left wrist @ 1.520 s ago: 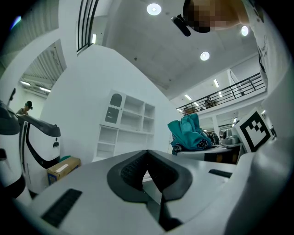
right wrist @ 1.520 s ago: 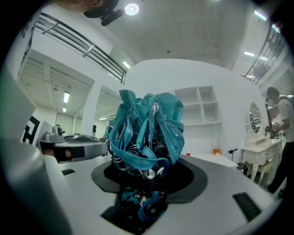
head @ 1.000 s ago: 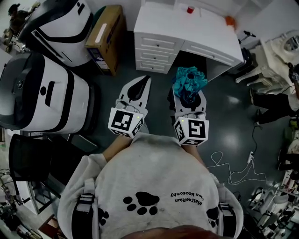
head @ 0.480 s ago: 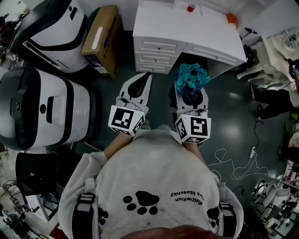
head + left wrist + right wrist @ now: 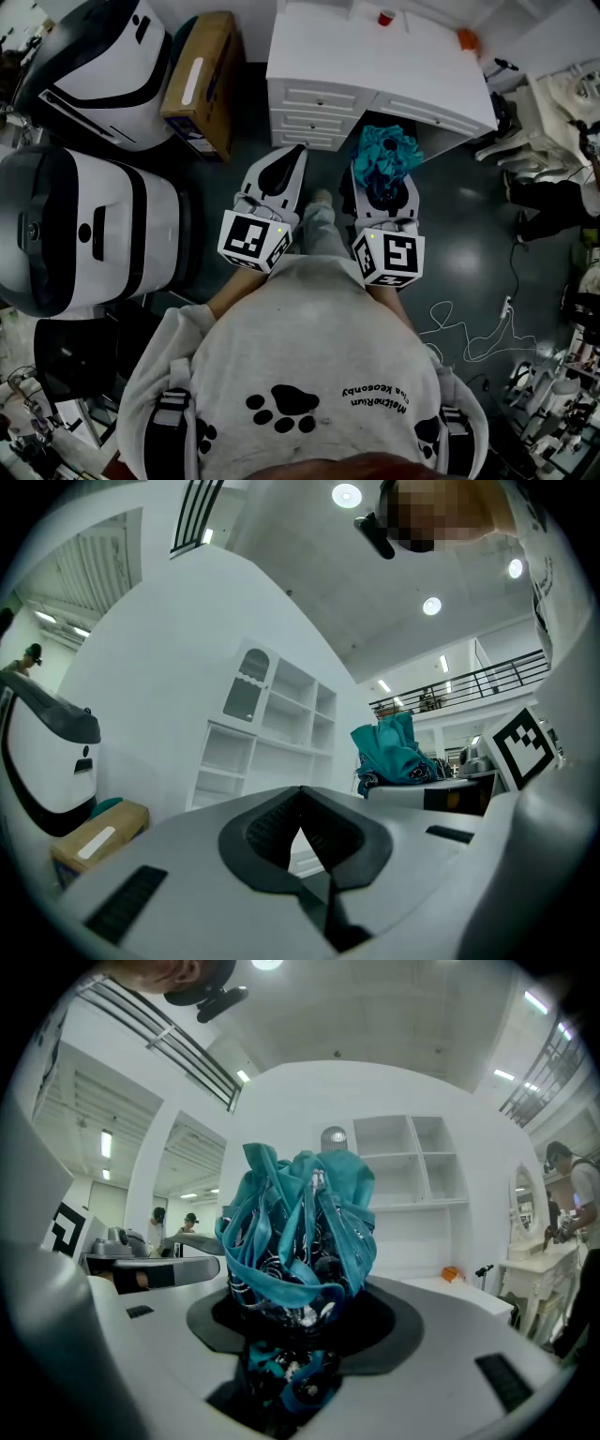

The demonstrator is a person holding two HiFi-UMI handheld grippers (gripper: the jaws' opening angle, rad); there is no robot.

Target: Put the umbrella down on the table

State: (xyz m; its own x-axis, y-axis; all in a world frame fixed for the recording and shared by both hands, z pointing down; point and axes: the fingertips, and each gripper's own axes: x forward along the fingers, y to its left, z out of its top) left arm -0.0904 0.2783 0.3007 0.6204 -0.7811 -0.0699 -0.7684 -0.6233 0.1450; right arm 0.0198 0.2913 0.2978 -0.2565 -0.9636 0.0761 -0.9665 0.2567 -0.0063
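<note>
The right tool (image 5: 382, 190) clamps the bundled teal umbrella (image 5: 386, 150); the left tool (image 5: 286, 164), just beside it, has its tips pressed together, empty; the white desk (image 5: 375, 56) lies ahead.

Floor (image 5: 469, 234): dark, glossy.
Table (image 5: 356, 56): white, with drawers, 12 o'clock.
Box (image 5: 202, 84): cardboard, 11 o'clock.
Shelves (image 5: 281, 724): white, open.
Ceiling lights (image 5: 346, 494): round.

White table (image 5: 375, 66) bears red cup (image 5: 382, 17), orange object (image 5: 467, 38).
</note>
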